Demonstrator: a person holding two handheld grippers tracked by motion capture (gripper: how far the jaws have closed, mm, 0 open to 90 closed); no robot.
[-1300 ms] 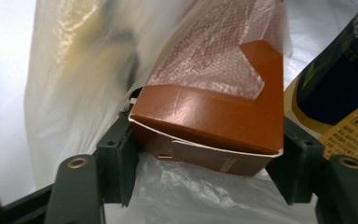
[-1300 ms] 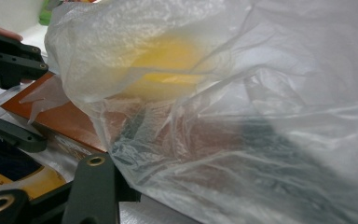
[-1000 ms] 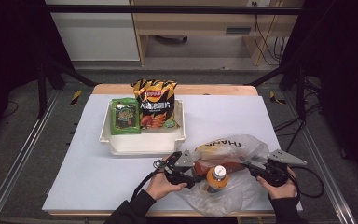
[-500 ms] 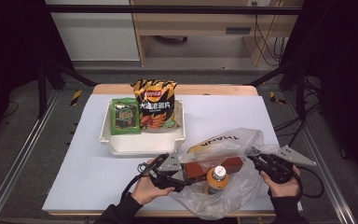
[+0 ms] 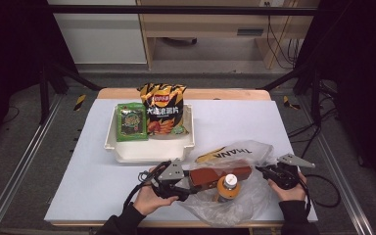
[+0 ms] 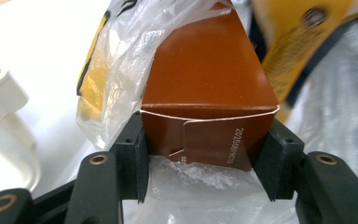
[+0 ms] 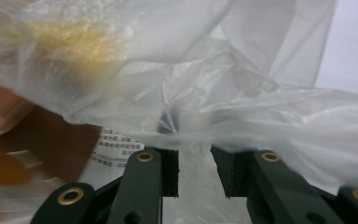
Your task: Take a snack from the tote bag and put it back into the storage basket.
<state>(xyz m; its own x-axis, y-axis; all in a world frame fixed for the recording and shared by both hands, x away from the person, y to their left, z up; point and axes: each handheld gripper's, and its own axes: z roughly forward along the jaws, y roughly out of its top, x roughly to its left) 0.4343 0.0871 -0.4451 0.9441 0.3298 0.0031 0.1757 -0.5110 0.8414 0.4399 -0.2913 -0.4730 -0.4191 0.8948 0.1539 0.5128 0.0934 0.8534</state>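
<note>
1. Left gripper (image 5: 185,182): I have its jaws clamped across the end of the brown carton (image 6: 209,102), one pad on each side wall. In the left gripper view the grip sits at the flap end, and the carton runs straight away from the jaws.
2. Change, left: since a second ago this hand has drawn back toward the table's left, and the carton has come with it. I judge it to be partly out of the bag mouth.
3. Right gripper (image 7: 195,175): the jaws stand narrow, with a fold of the clear plastic bag (image 7: 242,107) between the pads. They have just been closing, then eased slightly. I cannot tell whether the film is truly pinched.
4. Change, right: this hand now sits lower on the bag's right edge than before, anchoring it against the pull.
5. Orange-capped bottle (image 5: 228,185): it lies inside the bag, just beside the carton, between my two tools.
6. White tray (image 5: 152,152): it stands just beyond the left gripper and holds a chip bag (image 5: 164,110) and a green packet (image 5: 132,121). I judge it the carton's likely destination.
</note>
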